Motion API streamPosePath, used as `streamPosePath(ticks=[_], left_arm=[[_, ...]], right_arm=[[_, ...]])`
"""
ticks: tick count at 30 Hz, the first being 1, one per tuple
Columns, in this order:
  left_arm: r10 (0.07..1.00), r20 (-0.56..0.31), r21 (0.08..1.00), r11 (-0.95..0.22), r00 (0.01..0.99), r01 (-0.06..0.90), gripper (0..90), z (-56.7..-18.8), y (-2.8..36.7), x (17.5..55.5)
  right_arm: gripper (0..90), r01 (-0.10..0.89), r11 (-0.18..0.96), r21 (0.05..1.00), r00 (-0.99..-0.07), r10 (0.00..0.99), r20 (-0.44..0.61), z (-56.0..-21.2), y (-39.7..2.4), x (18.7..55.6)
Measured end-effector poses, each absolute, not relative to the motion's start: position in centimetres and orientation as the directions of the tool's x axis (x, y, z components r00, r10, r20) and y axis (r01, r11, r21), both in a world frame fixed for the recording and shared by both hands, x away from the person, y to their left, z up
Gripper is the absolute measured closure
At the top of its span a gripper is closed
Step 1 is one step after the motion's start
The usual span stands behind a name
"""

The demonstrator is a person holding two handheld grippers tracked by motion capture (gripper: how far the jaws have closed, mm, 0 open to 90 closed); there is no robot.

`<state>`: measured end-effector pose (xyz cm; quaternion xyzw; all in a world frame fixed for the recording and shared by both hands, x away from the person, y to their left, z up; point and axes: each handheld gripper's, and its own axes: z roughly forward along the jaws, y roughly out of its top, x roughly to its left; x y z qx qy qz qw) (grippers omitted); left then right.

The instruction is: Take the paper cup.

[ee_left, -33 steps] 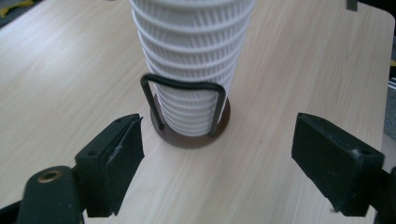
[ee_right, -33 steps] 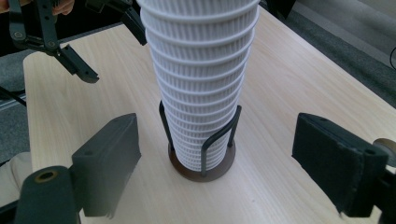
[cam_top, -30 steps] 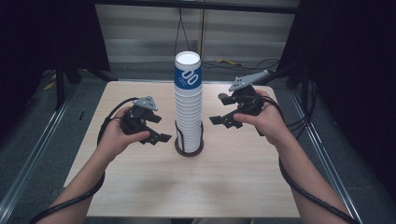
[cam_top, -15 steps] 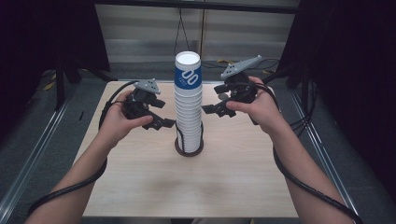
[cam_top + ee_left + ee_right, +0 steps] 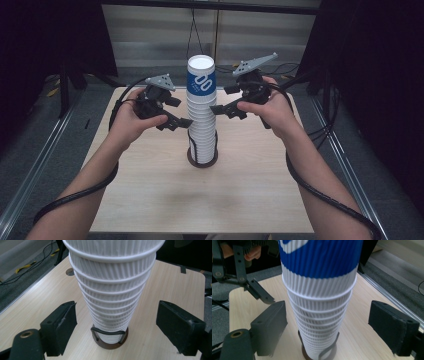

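On the table (image 5: 150,200) — ribbed white cup stack (image 5: 201,120), blue-banded top cup — both tongs spread.

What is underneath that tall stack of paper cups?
The stack of cups stands in a round dark base on the wooden table, with a black wire frame around its lowest cups. The base's middle is covered.

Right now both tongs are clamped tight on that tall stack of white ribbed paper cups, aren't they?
Not clamped. Each gripper view shows open jaws standing clear of the tall stack of white ribbed paper cups; left tongs and right tongs flank it.
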<state>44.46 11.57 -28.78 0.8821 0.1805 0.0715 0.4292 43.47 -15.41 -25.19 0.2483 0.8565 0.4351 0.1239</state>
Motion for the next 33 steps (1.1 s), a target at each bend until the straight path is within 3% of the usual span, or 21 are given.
streamPosePath(ticks=[18,24,33], left_arm=[[0.367,-0.014,0.791,-0.565,0.93,0.235,16.5,-27.9,10.7,44.9],[0.362,-0.005,0.81,-0.545,0.932,0.216,15.6,-27.4,10.1,45.0],[0.392,-0.023,0.839,-0.493,0.92,0.231,15.4,-27.5,9.5,45.5]], right_arm=[[12.6,0.289,0.438,0.851,-0.847,0.531,0.014,-24.6,-12.1,44.7],[13.5,0.306,0.384,0.871,-0.837,0.544,0.054,-24.6,-11.9,45.0],[15.0,0.299,0.39,0.871,-0.833,0.553,0.039,-24.6,-11.6,44.9]])
